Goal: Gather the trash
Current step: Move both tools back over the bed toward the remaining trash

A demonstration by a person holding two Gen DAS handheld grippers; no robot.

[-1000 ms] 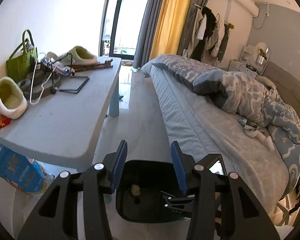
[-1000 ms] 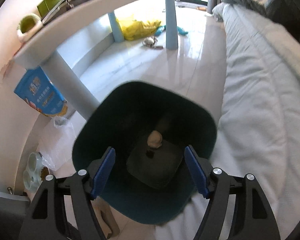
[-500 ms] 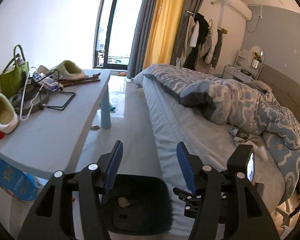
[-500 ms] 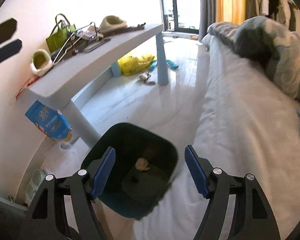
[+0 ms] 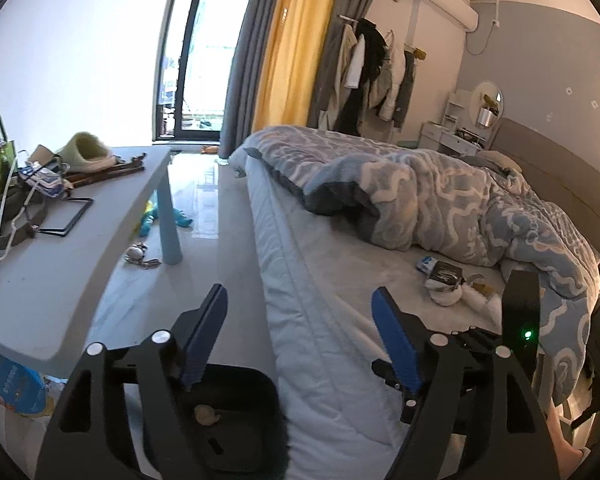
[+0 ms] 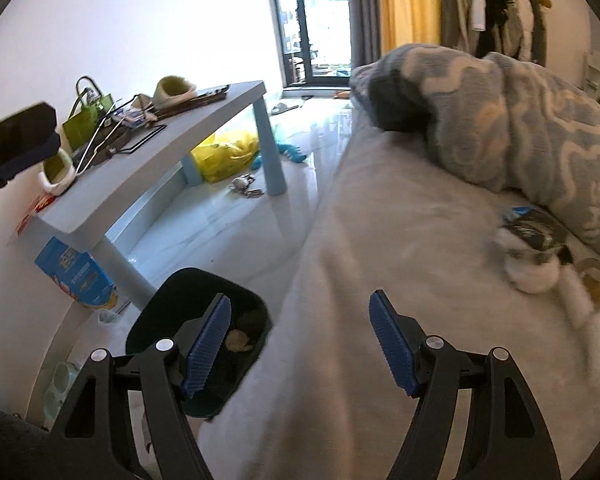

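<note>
Reaching for the next load looks like the step in hand: both tongs are empty with their jaws spread wide. The left gripper [image 5: 300, 334] hangs over the near edge of the bed [image 5: 324, 320], and the right gripper [image 6: 300, 340] points across the mattress. Below and to the left of both sits the dark bin [image 6: 198, 336] on the floor, just beside the bed, with a pale crumpled scrap [image 6: 238, 340] already lying inside it.

What remains to collect lies ahead and to the right of the tongs: a small litter pile [image 5: 444, 280] on the sheet at the foot of the rumpled duvet [image 5: 460, 200]. It seems to be a dark wrapper on top of a white wad, with a blue-and-white packet behind and tissue-like bits trailing rightward, though motion blur in the right view makes the pieces hard to separate. The right gripper is nearer, so the next move probably calls for it to swing right and forward, settle its fingers either side of one piece, and close without snagging the sheet.

Against a second ago, both cameras have lifted away from the bin, which then filled the right view and now sits low and to the left. The litter pile has come into the right view.
</note>
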